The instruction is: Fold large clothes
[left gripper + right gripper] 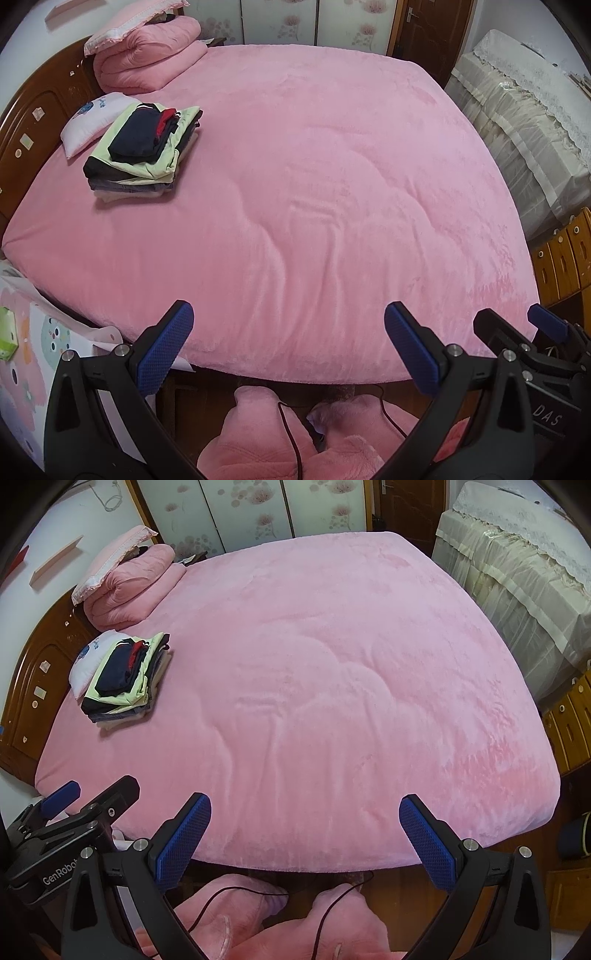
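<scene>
A wide pink bed (pixel 314 177) fills the frame. Both grippers hover at its near edge, bottom of frame: left gripper (pixel 289 343) and right gripper (pixel 304 830), jaws spread wide, holding nothing. A stack of folded clothes (pixel 142 149) sits upper left. No unfolded garment is visible; reaching across risks toppling that stack.
</scene>
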Demonstrator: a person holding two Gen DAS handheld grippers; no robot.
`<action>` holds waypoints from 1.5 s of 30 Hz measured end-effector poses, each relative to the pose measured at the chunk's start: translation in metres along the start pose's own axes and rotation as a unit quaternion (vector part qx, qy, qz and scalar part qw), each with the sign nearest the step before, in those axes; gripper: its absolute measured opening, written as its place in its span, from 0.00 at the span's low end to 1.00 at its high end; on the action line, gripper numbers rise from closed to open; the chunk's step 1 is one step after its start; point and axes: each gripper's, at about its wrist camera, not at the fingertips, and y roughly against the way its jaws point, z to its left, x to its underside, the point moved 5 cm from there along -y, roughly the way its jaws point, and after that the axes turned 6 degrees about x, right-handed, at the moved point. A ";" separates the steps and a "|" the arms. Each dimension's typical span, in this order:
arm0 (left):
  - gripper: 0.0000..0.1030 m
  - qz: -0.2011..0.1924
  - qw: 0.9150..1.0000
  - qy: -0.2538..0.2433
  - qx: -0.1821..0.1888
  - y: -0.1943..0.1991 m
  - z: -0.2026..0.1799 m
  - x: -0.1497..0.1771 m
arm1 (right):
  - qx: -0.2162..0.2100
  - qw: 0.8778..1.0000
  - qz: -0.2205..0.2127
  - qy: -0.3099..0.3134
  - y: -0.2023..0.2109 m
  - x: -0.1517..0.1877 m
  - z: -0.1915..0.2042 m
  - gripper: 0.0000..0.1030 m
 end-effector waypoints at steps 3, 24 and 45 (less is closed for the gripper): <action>0.99 0.000 1.000 0.000 -0.002 -0.001 -0.001 0.002 | 0.000 1.000 0.003 0.000 -0.003 -0.001 -0.001 1.00; 0.99 0.011 1.000 -0.004 -0.006 -0.010 -0.001 0.001 | 0.002 1.000 0.008 0.000 -0.006 0.000 -0.001 1.00; 0.99 0.034 0.999 -0.016 0.003 -0.023 0.005 -0.006 | 0.006 1.000 0.030 -0.001 -0.023 0.005 -0.014 1.00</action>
